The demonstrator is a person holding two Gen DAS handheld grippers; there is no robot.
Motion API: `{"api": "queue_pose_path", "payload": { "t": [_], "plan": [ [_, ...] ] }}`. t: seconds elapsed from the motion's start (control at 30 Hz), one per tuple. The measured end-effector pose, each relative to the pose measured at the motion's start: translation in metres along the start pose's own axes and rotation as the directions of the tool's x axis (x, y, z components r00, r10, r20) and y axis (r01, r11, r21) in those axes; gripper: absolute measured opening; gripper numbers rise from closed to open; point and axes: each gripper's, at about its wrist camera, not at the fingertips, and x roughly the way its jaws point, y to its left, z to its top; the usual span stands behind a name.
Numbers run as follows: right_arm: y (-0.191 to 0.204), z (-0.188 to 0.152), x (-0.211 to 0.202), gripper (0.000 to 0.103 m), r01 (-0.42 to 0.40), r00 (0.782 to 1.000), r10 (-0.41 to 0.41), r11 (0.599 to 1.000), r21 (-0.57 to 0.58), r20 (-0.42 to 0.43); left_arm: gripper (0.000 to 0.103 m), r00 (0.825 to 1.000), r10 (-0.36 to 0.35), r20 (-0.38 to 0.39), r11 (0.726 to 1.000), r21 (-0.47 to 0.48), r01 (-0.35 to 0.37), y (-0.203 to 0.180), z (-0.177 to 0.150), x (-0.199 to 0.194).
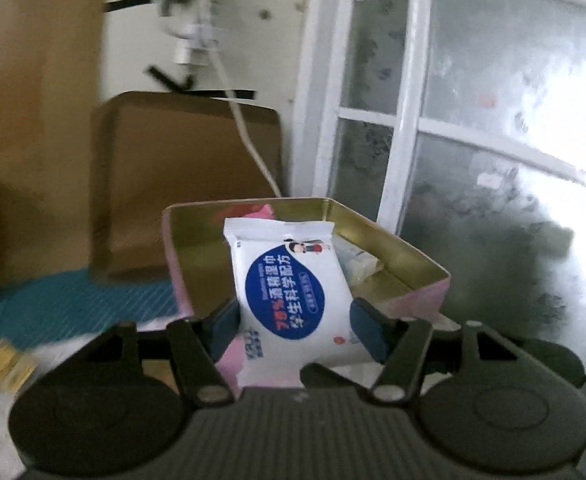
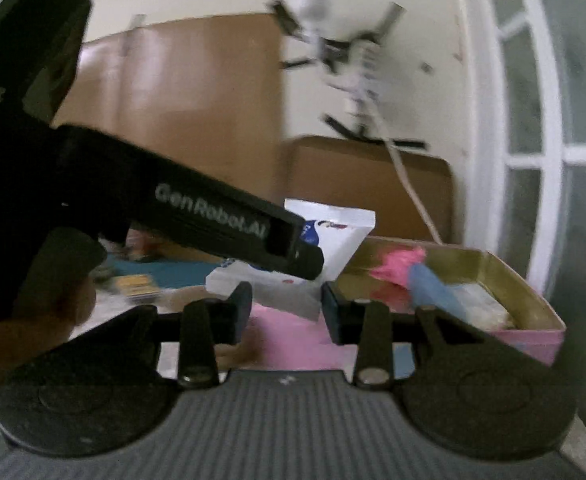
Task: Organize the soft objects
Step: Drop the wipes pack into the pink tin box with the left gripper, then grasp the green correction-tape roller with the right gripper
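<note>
The left gripper [image 1: 295,330] holds a white wipes pack [image 1: 293,280] by its lower end, a blue pad pressed on each side edge, so the pack stands upright and leans a little away, its top already over the near rim of the tin [image 1: 393,240]. The tin is pink outside and gold inside, open, and it sits on a teal mat [image 1: 73,300] in front of a brown box [image 1: 181,172]. The right wrist view shows more of what lies inside: a pink soft thing [image 2: 401,260], a blue one [image 2: 429,284] and a pale packet [image 2: 481,304], crowded toward the far and right parts. The right gripper [image 2: 287,306] stands part open with nothing between its pads, near the tin's left corner; the pink under it seems to be the tin's wall or a lid, which I cannot settle. To finish this step well, I would carry the pack on until its whole length is past the near rim, lower it until its bottom edge nearly meets the floor, and tip it flat toward the free left side before letting go. Dropped from here, it could catch the rim and fall outside. The right gripper could steady the tin's wall should it slide on the mat.
</note>
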Motion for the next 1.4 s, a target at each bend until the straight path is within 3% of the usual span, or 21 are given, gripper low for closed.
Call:
{"api": "queue_pose_path", "payload": {
  "t": [0.03,0.1,0.17,0.27,0.47,0.63,0.77,0.87,1.0,1.13,1.27,1.33,1.4],
  "plan": [
    [-0.009,0.001,0.014,0.042,0.024,1.0,-0.024,0.999,0.026,-0.015,0.075,1.0,0.001,-0.003,1.0,0.023,-0.001,-0.005,0.006,0.018],
    [-0.027,0.002,0.051,0.045,0.111,0.993,-0.107,0.992,0.067,-0.05,0.075,0.999,0.023,-0.026,0.997,0.069,-0.021,-0.01,0.014,0.054],
    [-0.038,-0.003,0.077,0.049,0.152,0.985,-0.144,0.986,0.072,-0.096,0.074,0.994,0.099,-0.054,0.992,0.09,-0.094,-0.012,0.018,0.087],
    [-0.043,-0.008,0.074,0.049,0.158,0.985,-0.148,0.98,0.12,-0.088,0.073,0.987,0.14,-0.079,0.989,0.063,-0.135,-0.009,0.02,0.1],
    [-0.04,-0.013,0.043,0.05,0.142,0.99,-0.139,0.977,0.158,-0.035,0.075,0.995,0.1,0.006,0.99,0.097,-0.1,-0.011,0.006,0.046],
    [-0.029,-0.002,0.024,0.05,0.114,0.993,-0.117,0.982,0.154,0.01,0.08,0.996,0.06,0.07,0.997,0.049,-0.064,0.002,-0.014,-0.009],
    [0.0,0.017,0.02,0.05,0.03,0.998,-0.034,0.995,0.093,0.045,0.08,0.987,0.124,0.101,0.992,-0.015,-0.124,0.034,-0.033,-0.052],
    [0.032,0.032,0.027,0.05,-0.109,0.994,0.108,0.992,0.068,0.027,0.08,0.968,0.232,0.094,0.971,-0.079,-0.225,0.069,-0.051,-0.083],
    [0.087,0.05,0.073,0.05,-0.314,0.943,0.32,0.947,0.071,-0.094,0.08,0.923,0.384,-0.003,0.913,-0.144,-0.381,0.121,-0.085,-0.103],
    [0.155,0.051,0.143,0.049,-0.424,0.876,0.411,0.906,0.002,-0.252,0.078,0.886,0.46,-0.059,0.866,-0.192,-0.462,0.155,-0.115,-0.109],
    [0.213,0.031,0.204,0.049,-0.475,0.828,0.396,0.871,-0.124,-0.397,0.078,0.911,0.412,-0.02,0.872,-0.282,-0.401,0.171,-0.118,-0.117],
    [0.231,0.024,0.223,0.05,-0.476,0.829,0.367,0.859,-0.187,-0.422,0.078,0.925,0.379,-0.011,0.884,-0.291,-0.365,0.172,-0.12,-0.118],
    [0.245,0.017,0.242,0.05,-0.492,0.811,0.353,0.843,-0.218,-0.466,0.078,0.93,0.368,0.007,0.89,-0.291,-0.351,0.171,-0.12,-0.119]
  ]
}}
